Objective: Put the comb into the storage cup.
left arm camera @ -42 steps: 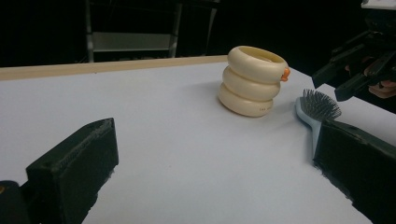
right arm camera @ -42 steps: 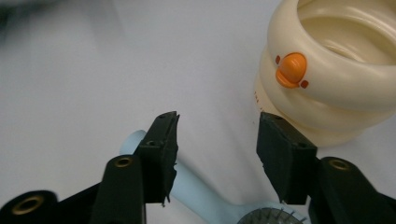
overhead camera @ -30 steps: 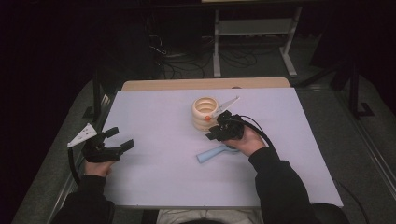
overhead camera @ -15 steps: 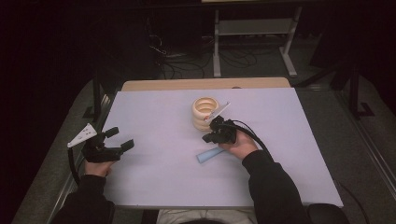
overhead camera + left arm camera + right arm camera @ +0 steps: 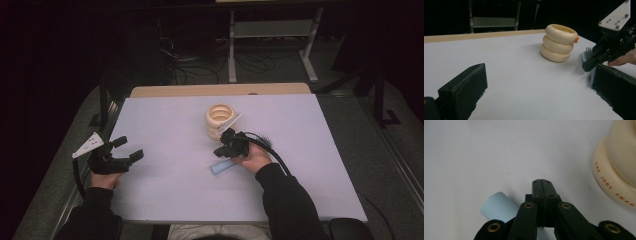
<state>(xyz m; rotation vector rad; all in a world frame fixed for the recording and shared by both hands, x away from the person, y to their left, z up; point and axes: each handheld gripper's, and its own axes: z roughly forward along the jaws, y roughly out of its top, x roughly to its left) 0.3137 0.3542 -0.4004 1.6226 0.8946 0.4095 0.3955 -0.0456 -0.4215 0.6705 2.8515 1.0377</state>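
Observation:
A cream holder (image 5: 220,120) of three stacked rings stands upright mid-table; it also shows in the left gripper view (image 5: 559,42), with a small orange piece at its rim, and in the right gripper view (image 5: 619,170). A light blue brush (image 5: 221,166) lies flat just in front of it, its handle (image 5: 499,207) passing under my right gripper and its bristles (image 5: 587,51) behind that gripper. My right gripper (image 5: 220,151) hangs low over the brush, its jaws pressed together with nothing between them (image 5: 542,182). My left gripper (image 5: 129,148) rests open at the table's left edge.
The pale lavender table top (image 5: 165,125) ends in a wooden strip (image 5: 220,90) at the back. Beyond it are floor cables (image 5: 185,55) and a metal stand (image 5: 272,30) in the dark. The right gripper's cable (image 5: 272,150) trails over the person's hand.
My right gripper has moved from beside the holder toward the person and left, down over the brush. The left gripper has stayed still.

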